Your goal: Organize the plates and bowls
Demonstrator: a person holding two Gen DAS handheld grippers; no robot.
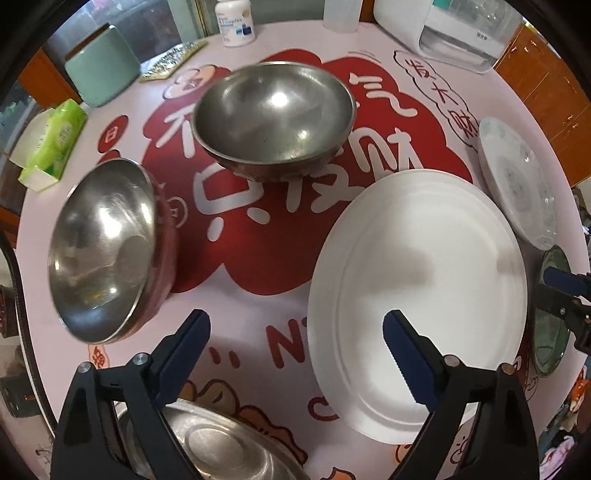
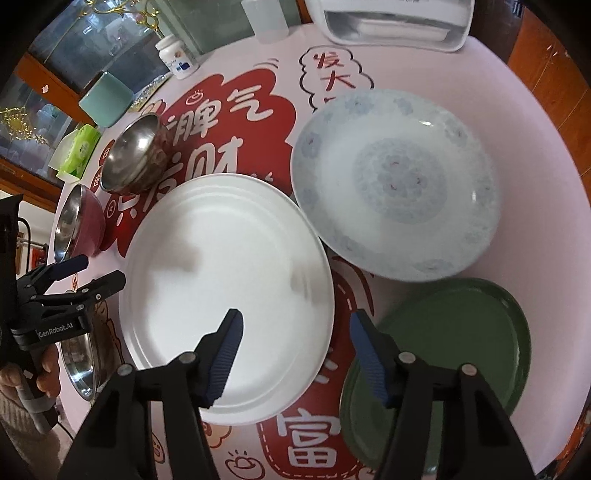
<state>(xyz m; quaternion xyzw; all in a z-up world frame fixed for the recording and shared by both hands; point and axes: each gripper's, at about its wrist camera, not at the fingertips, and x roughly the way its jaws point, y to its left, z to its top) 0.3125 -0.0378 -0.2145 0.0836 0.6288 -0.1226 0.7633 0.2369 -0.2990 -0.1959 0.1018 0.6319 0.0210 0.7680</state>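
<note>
Round table, pale pink cloth with red cartoon print and white lettering. White plate, large, plain, raised rim, lying flat toward the near right side; in the right wrist view it lies centre-left. Patterned plate, white with faint blue floral rings, deep, just beyond the white plate, rims close or touching; seen edge-on at far right in the left wrist view. Green plate, dark, matte, flat, to the right of the white plate and near the patterned one. Steel bowl, bare metal, upright at table centre. Red bowl, steel inside, dull red outside, left of centre, apart from the steel bowl. Steel dish, shallow, at the near edge under the left gripper. Left gripper: fingers spread wide, holding nothing, above the cloth between the red bowl and white plate. Right gripper: fingers wide apart, holding nothing, over the gap between white and green plates. Far edge: mint box, tissue pack, pill bottle, white appliance
</note>
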